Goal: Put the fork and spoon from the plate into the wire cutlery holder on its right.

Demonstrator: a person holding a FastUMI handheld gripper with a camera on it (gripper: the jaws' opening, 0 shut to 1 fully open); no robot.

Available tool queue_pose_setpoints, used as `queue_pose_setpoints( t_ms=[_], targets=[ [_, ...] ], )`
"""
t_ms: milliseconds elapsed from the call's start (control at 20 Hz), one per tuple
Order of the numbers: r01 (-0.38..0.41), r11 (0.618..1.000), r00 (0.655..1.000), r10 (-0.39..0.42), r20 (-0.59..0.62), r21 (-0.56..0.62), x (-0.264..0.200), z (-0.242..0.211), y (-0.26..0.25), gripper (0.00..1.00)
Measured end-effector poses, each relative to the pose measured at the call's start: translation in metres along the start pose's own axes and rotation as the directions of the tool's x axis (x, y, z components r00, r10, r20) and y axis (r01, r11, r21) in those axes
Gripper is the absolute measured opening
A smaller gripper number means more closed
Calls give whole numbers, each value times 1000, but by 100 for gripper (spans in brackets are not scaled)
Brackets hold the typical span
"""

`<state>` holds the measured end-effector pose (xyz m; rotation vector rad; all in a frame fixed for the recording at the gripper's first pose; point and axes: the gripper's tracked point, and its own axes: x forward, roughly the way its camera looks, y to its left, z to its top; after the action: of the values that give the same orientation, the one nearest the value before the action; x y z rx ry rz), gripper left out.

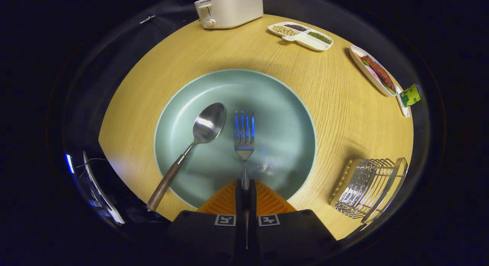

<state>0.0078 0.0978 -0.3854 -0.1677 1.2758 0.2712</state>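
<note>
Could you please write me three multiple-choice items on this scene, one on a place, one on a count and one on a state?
1. Where does the wire cutlery holder stand?
A. On the table to the right of the plate
B. On the plate
C. Beside the toaster

2. How many compartments of the divided dish hold dry food?
A. One
B. Three
C. Five

3. What is the hand-held gripper doing?
A. Open above the spoon
B. Shut on the fork
C. Shut on the plate's rim

Answers: 1 A, the holder sits on the wood right of the plate. 2 B, pale, dark and green fillings show. 3 B, the fork's handle runs between the closed fingers while the spoon lies free on the plate.
</note>
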Motion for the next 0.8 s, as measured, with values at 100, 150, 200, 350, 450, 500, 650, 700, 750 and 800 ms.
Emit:
queue_pose_setpoints(
  t_ms=[100, 150, 200, 350, 450, 500, 650, 700, 750, 800],
  targets=[
    [-9, 1000, 1000, 9, 26, 30, -8, 7, -4, 6],
    [-18, 999, 999, 16, 39, 46, -14, 11, -4, 7],
    [-25, 998, 998, 22, 56, 61, -22, 14, -5, 6],
    [-55, 995, 994, 48, 94, 79, -47, 19, -9, 6],
    [-75, 994, 991, 65, 119, 83, -67, 18, -12, 6],
    [-85, 993, 989, 73, 128, 85, -78, 17, -15, 6],
    [-105, 990, 986, 91, 142, 90, -105, 11, -29, 6],
    [-106, 990, 985, 92, 143, 91, -113, 9, -36, 6],
    [-101, 991, 986, 87, 145, 90, -120, 7, -46, 6],
    [-91, 993, 986, 78, 149, 79, -125, 6, -58, 6]
  ],
)
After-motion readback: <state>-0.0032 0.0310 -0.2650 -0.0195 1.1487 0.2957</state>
